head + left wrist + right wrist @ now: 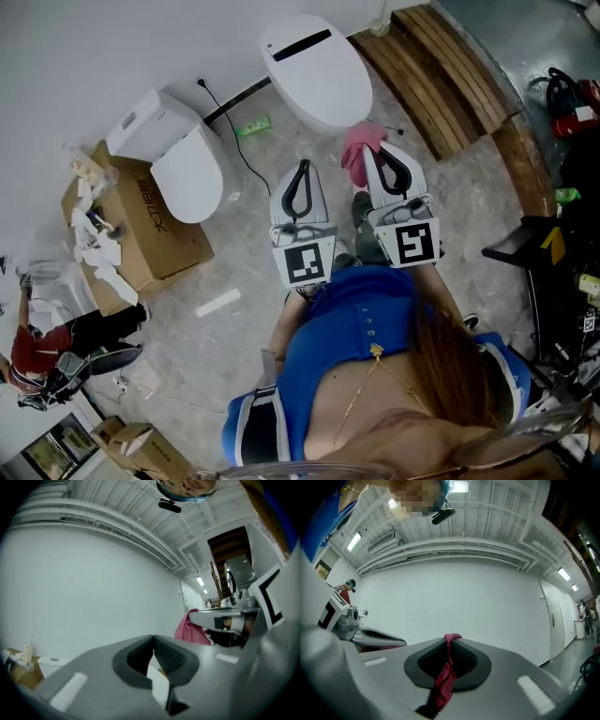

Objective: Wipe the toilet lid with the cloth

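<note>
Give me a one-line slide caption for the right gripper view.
Right hand-held gripper shut on a pink cloth, jaws pointing toward a white wall.

Closed white toilet lid (317, 73); pink cloth (360, 148) hangs bunched just beside its front edge, pinched by the right tool (450, 644).

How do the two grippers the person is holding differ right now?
The right gripper is clamped on a pink cloth; the left gripper is closed on nothing. In the head view, the cloth bunches over the right gripper's tip, while the left gripper's tip is bare. Both are shut, side by side.
</note>
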The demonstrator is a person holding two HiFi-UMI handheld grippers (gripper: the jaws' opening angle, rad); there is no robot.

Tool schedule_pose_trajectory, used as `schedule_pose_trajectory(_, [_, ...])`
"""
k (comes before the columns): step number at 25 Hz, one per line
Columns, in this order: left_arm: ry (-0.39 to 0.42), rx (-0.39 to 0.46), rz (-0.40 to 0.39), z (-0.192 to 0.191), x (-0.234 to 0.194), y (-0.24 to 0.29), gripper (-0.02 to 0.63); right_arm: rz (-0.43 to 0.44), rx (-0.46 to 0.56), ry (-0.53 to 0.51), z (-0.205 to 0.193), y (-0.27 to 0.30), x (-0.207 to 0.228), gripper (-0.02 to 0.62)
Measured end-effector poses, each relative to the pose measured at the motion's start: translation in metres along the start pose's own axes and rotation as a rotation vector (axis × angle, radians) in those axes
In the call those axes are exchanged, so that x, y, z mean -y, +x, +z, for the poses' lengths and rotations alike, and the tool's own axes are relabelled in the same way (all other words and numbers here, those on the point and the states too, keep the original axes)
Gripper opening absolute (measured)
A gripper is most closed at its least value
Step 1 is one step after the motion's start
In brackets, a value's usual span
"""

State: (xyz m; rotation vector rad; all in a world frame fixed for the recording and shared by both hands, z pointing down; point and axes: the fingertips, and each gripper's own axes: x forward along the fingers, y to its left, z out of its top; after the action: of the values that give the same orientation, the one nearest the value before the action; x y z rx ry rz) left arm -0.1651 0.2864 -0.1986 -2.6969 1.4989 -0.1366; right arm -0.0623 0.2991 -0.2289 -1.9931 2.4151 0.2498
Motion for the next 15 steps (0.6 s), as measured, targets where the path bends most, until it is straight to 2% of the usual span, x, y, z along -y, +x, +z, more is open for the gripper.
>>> schedule_pose_trajectory(7, [-0.001,-0.006,0.058,0.014,0.000,0.109,0.003,0.155,-0.012,0.024,-0.013,0.089,0.049,0.014])
schedule_pose_trajectory(15, [-0.021,-0.021,0.141,0.017,-0.002,0.188,0.003,0.237,-0.009,0.043,-0.028,0.152,0.103,0.014])
